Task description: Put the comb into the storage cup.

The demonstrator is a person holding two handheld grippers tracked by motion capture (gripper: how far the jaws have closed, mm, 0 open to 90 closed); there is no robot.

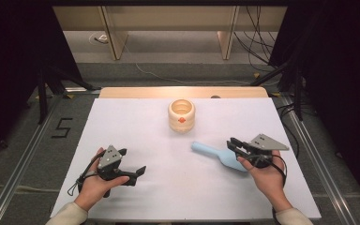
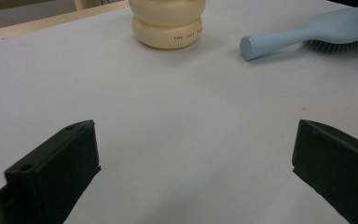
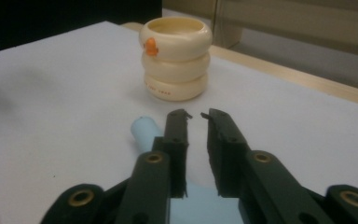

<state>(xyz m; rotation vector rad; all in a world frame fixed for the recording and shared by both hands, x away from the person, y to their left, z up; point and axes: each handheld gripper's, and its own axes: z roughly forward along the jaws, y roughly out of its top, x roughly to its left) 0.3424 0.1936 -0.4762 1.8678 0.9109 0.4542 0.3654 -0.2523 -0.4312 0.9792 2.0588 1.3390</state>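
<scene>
on the table, the ringed pot stands at the far middle. the hairbrush lies nearer and to its right, handle pointing left, head under the right gripper. the left gripper sits well left.

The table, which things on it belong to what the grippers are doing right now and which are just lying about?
In the job:
- blue hairbrush, under the right gripper, whose narrowed jaws sit over its handle
- right gripper

Lying about:
- cream ringed cup, standing apart
- left gripper, open over bare white table
</scene>
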